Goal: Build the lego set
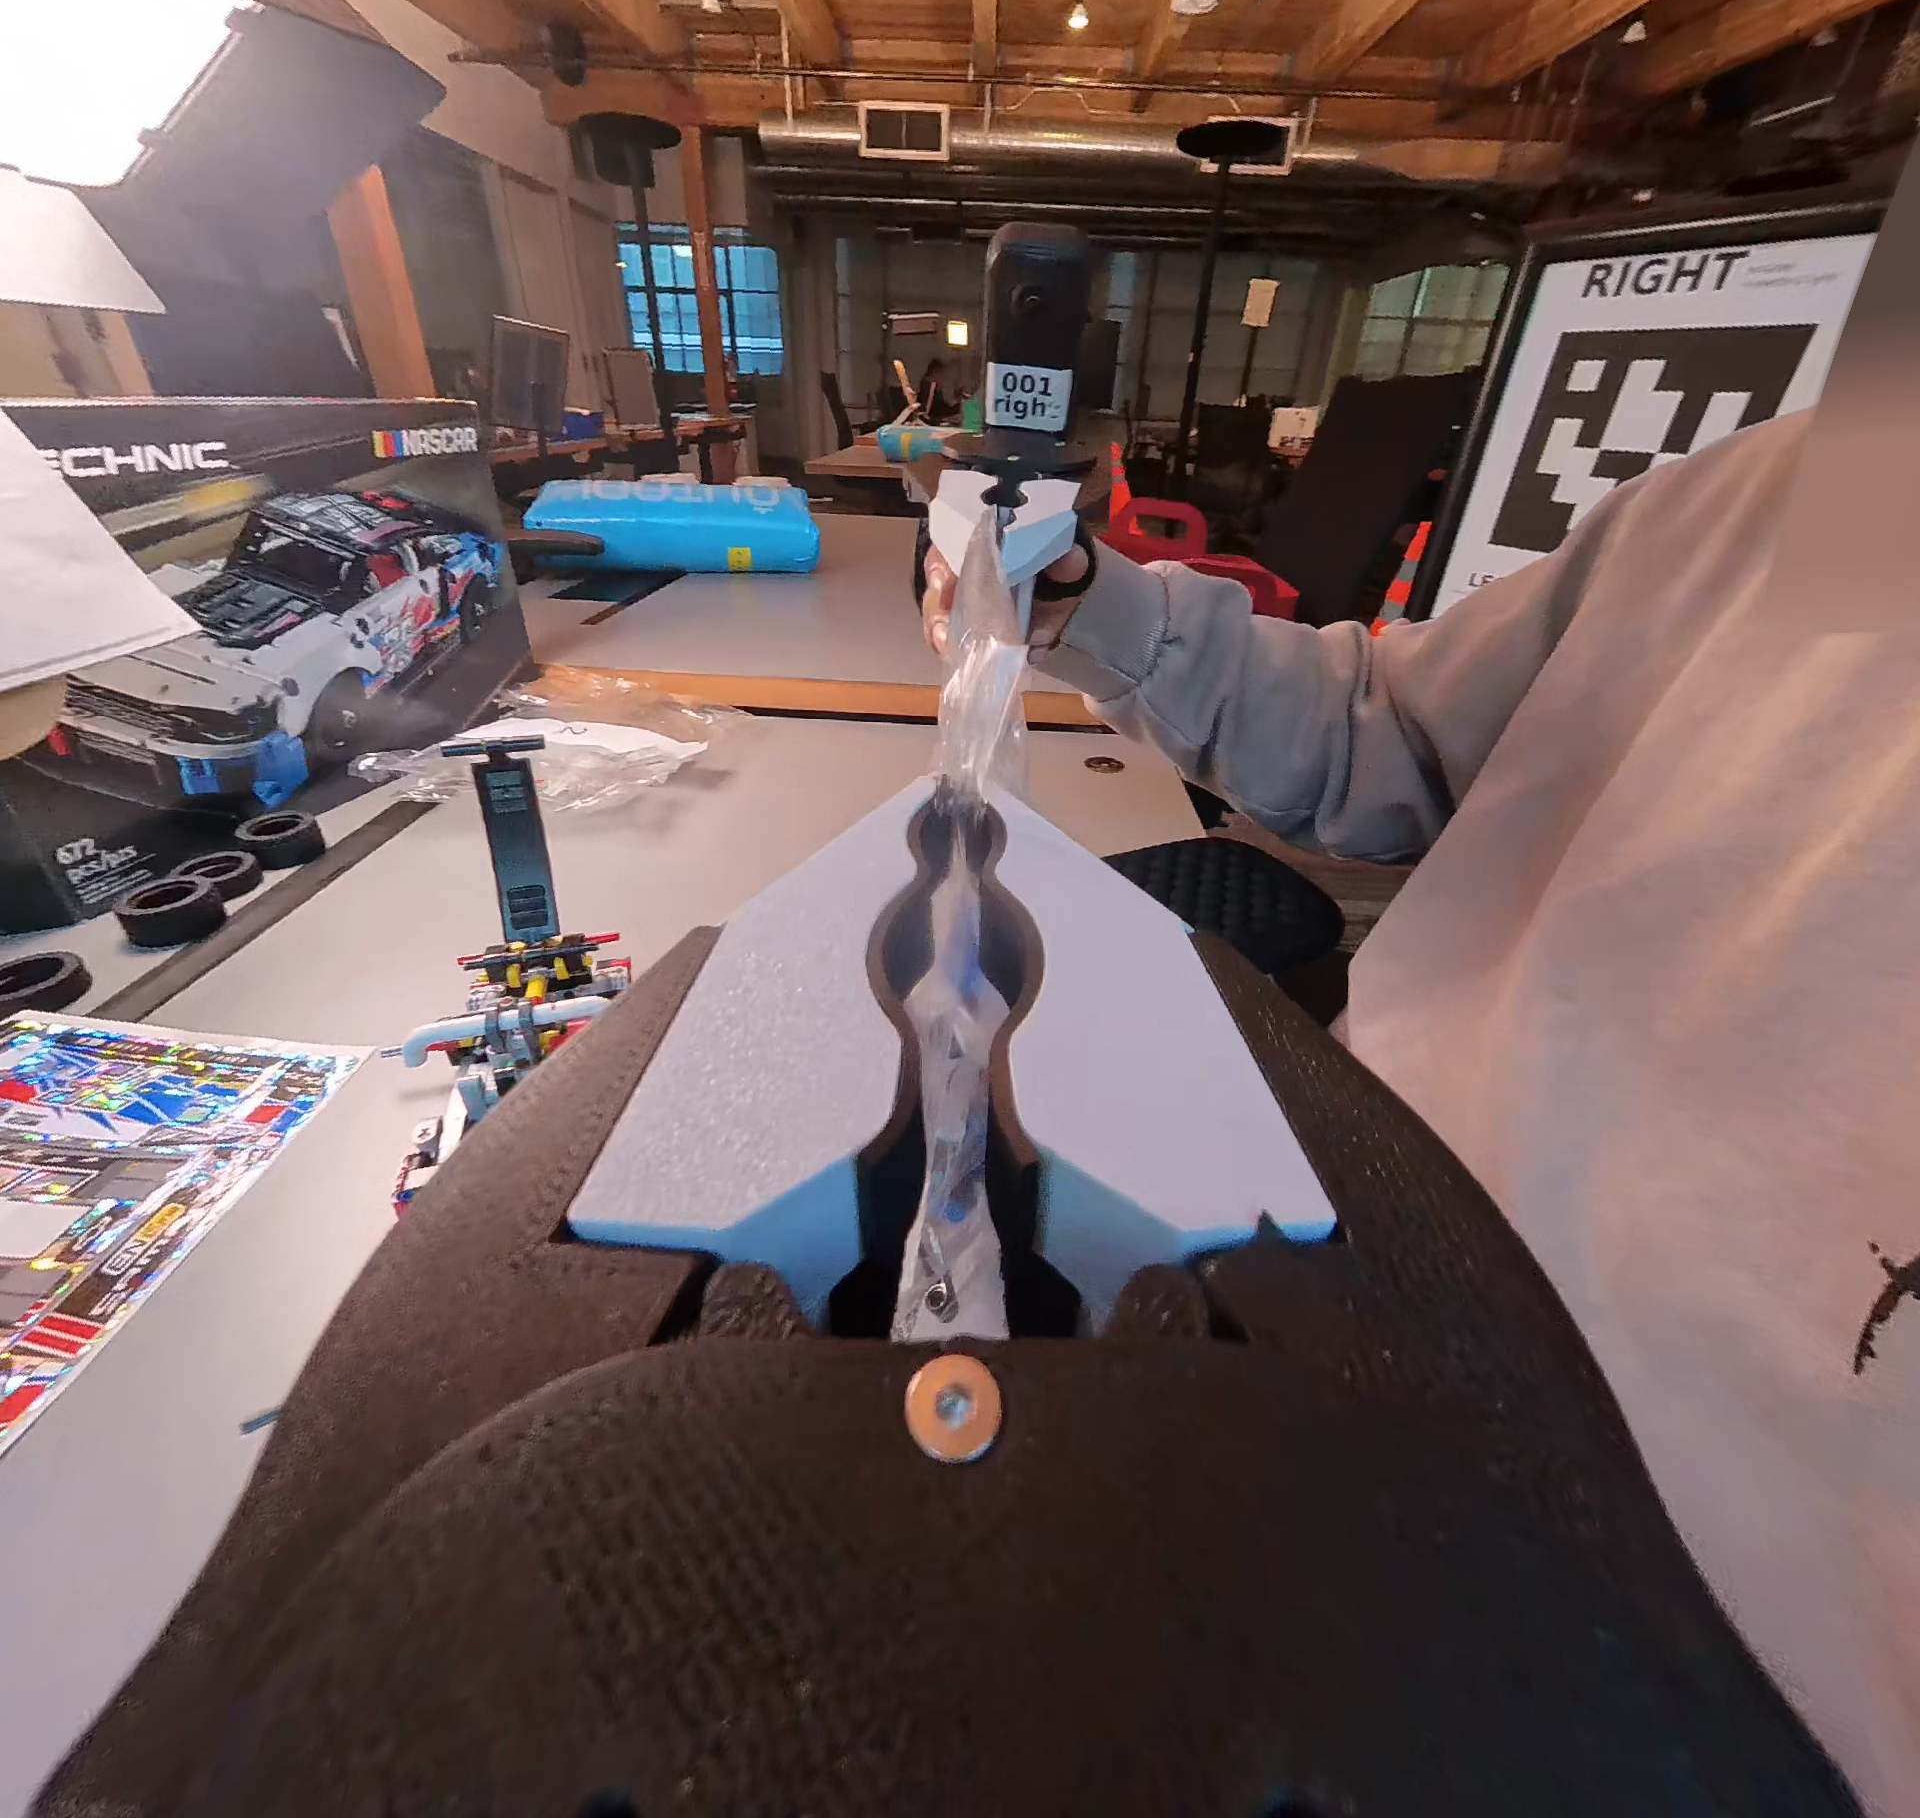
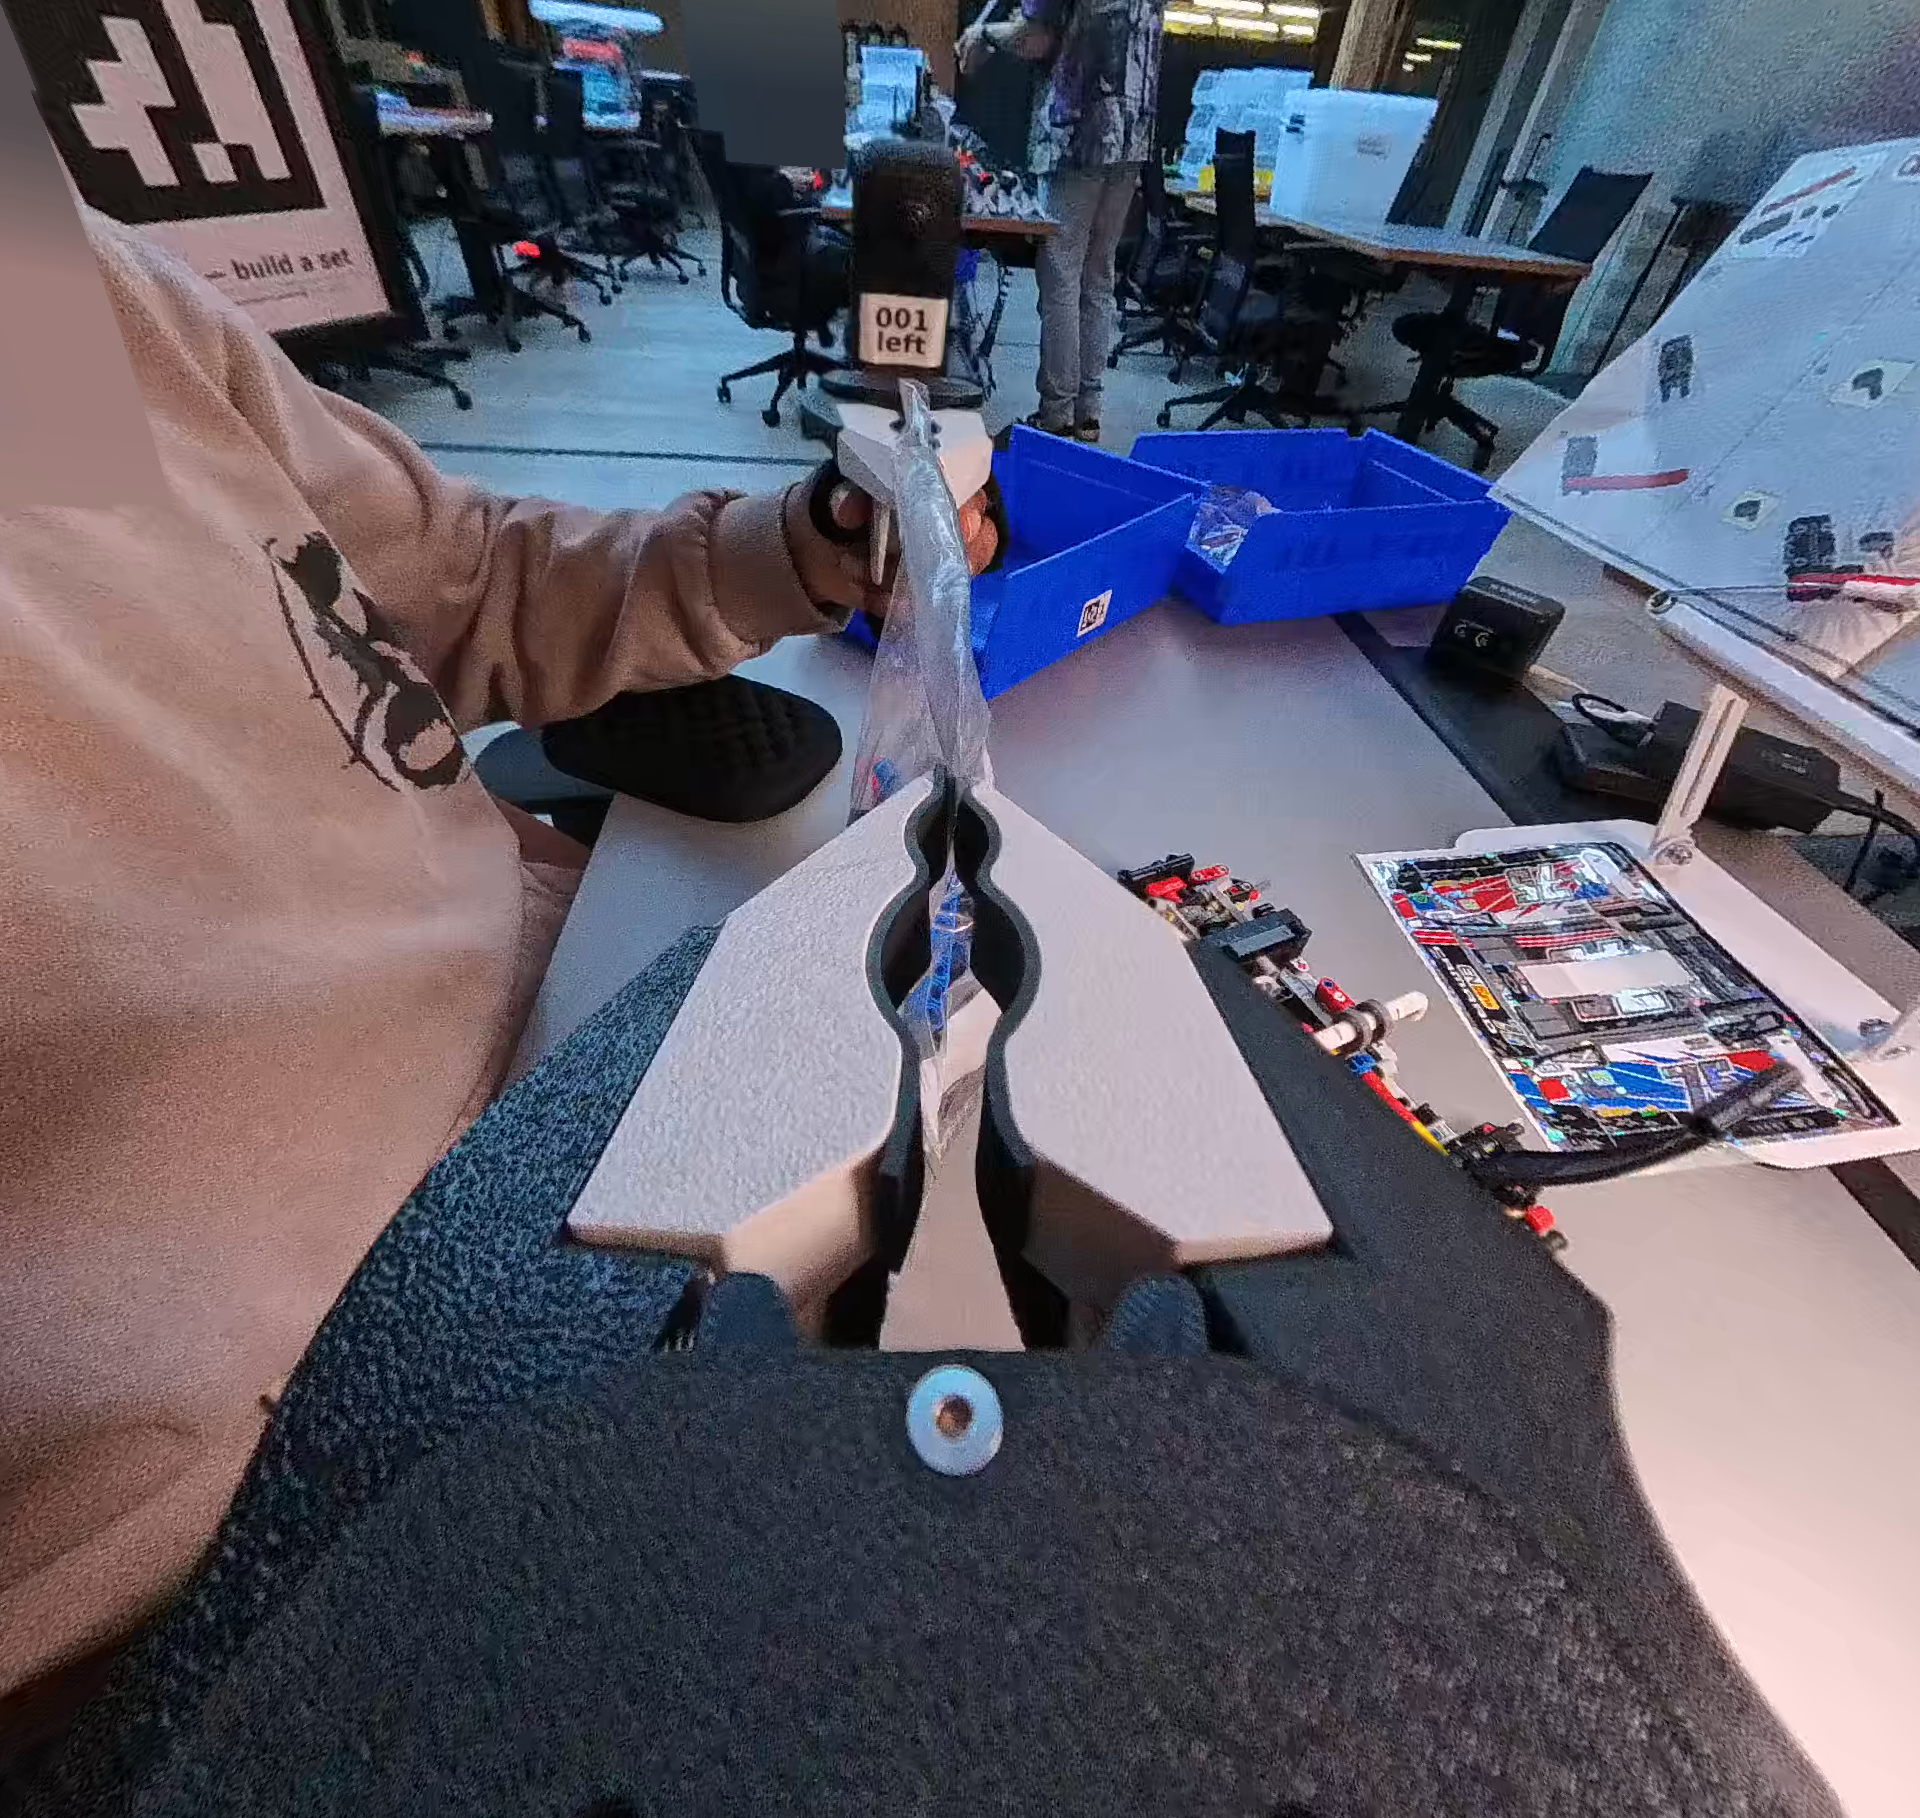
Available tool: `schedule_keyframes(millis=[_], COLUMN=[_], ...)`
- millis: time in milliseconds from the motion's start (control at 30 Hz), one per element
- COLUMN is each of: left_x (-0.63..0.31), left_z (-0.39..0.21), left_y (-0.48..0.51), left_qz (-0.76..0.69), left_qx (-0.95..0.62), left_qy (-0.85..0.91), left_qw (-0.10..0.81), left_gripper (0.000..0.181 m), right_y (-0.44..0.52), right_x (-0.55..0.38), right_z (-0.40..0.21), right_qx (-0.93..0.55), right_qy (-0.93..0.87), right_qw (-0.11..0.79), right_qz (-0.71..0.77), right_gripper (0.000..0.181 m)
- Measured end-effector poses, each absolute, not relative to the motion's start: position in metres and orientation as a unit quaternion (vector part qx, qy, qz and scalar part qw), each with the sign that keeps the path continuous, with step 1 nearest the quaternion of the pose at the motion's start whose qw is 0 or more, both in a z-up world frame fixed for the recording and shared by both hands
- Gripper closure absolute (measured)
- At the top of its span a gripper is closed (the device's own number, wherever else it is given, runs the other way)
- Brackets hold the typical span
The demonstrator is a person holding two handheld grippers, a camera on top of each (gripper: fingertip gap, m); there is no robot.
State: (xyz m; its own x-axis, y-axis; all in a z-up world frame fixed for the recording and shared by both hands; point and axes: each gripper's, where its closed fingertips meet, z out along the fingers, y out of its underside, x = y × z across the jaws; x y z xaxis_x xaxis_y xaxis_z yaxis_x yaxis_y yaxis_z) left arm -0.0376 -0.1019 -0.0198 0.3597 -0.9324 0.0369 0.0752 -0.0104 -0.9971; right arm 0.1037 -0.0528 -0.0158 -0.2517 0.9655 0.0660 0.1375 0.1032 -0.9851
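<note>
Left wrist view: the left gripper [image 1: 956, 823] is pressed together on a clear plastic bag [image 1: 971, 719] of small parts, which stretches taut across to the right gripper [image 1: 995, 521], held up facing it and likewise pinching the bag's far end. Below on the grey table [image 1: 727, 833], a partly built Lego chassis [image 1: 520, 999] lies beside a foil sticker sheet [image 1: 125, 1166]. Four loose black tyres [image 1: 171, 911] sit in front of the set's box [image 1: 260, 625], with crumpled empty bags [image 1: 551, 760] just beyond.

Right wrist view: the right gripper [image 2: 951, 802] is clamped on the bag [image 2: 930, 646], blue pieces visible inside it. The left gripper [image 2: 909, 438], held by a person in a beige sweatshirt [image 2: 208, 833], pinches the opposite end. The chassis [image 2: 1320, 1010] lies to the right, touching the sticker sheet [image 2: 1600, 989]. Two blue bins [image 2: 1299, 532] stand farther back on the table [image 2: 1195, 750].
</note>
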Motion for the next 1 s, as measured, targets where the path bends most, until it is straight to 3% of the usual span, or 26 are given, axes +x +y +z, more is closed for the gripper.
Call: schedule_keyframes(millis=[600, 700, 833, 1000], left_x=[-0.046, -0.043, -0.033, -0.039], left_z=[-0.006, 0.006, 0.005, 0.001], left_y=[-0.122, -0.120, -0.116, -0.101], left_qz=[-0.476, -0.495, -0.463, -0.428], left_qx=[-0.520, -0.514, -0.531, -0.557], left_qy=[0.353, 0.345, 0.377, 0.343], left_qw=[0.615, 0.609, 0.602, 0.624], left_gripper=[0.181, 0.161, 0.181, 0.181], right_y=[-0.045, -0.045, -0.041, -0.045], right_x=[0.115, 0.113, 0.113, 0.122], right_z=[-0.022, -0.022, -0.021, -0.022], right_qx=[-0.466, -0.466, -0.466, -0.446], right_qy=[-0.585, -0.585, -0.583, -0.581], right_qw=[0.410, 0.408, 0.419, 0.425], right_qz=[0.522, 0.524, 0.517, 0.532], right_gripper=[0.181, 0.181, 0.181, 0.181])
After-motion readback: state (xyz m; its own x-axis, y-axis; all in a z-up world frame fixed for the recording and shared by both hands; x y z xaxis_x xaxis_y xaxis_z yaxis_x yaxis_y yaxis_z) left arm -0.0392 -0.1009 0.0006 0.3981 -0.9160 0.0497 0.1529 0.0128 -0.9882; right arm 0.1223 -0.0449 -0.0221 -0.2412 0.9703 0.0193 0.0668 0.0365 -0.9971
